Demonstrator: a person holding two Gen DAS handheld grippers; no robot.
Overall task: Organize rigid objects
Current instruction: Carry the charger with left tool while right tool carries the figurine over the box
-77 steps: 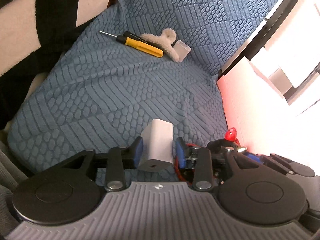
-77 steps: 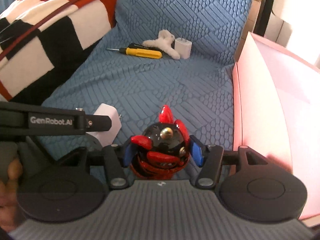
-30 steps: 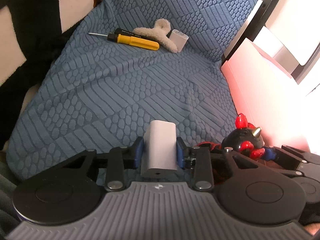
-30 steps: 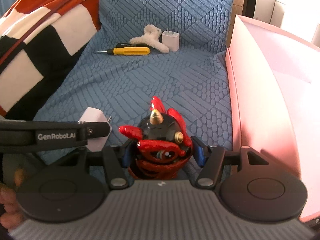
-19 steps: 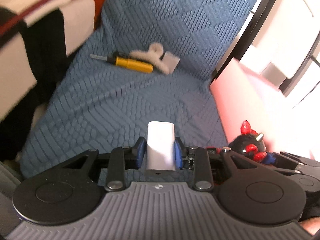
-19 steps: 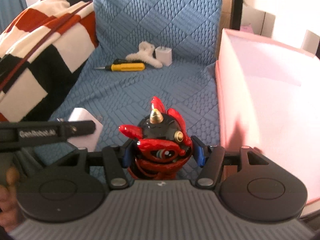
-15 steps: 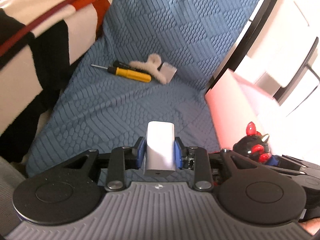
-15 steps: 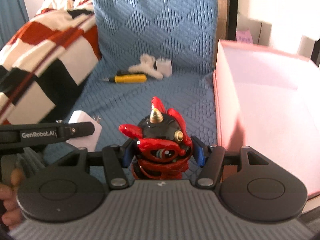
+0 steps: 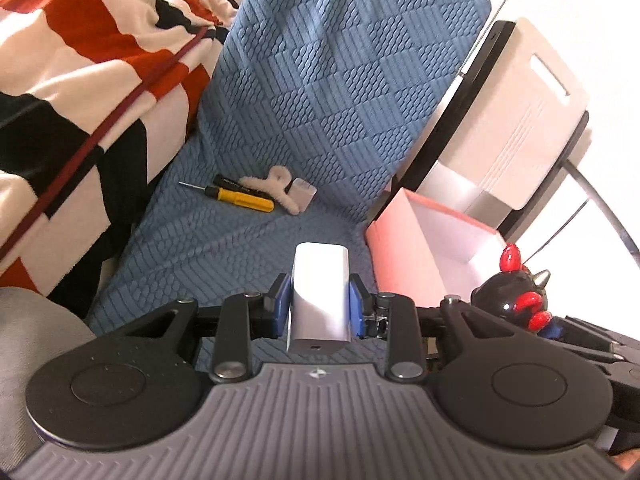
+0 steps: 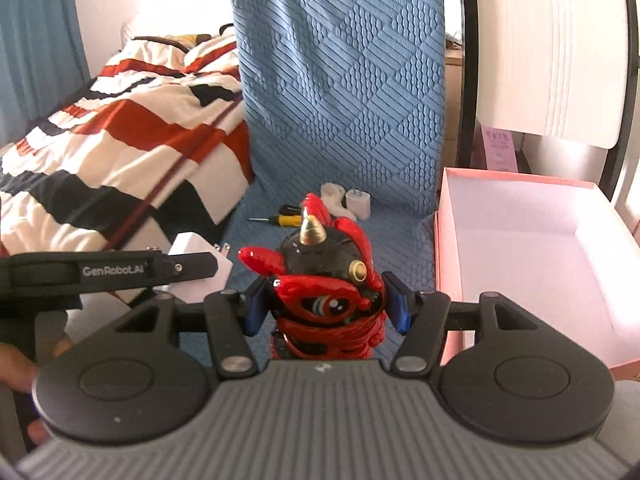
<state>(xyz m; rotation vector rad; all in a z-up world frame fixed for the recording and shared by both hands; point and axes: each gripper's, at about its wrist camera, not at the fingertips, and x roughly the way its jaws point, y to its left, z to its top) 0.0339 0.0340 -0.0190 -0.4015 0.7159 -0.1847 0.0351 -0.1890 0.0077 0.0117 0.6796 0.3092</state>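
My left gripper [image 9: 319, 306] is shut on a white charger block [image 9: 320, 292] and holds it above the blue seat. My right gripper [image 10: 326, 306] is shut on a red and black horned toy figure [image 10: 326, 280], also raised; the toy shows at the right of the left wrist view [image 9: 516, 292]. The charger [image 10: 200, 264] and the left gripper's arm show left of the toy in the right wrist view. An open pink box [image 10: 532, 256] with a white inside sits on the right, empty. It also shows in the left wrist view [image 9: 404, 252].
A yellow screwdriver [image 9: 240, 198], a fluffy white hair clip [image 9: 272, 184] and a second white charger [image 9: 302, 196] lie at the back of the blue textured chair seat [image 9: 224, 248]. A striped red, black and white blanket [image 10: 120, 148] lies left. A white chair [image 10: 552, 52] stands behind the box.
Both grippers have risen and tilted up, each still holding its object. The chair back, the blanket and the inside of the pink box have come into view.
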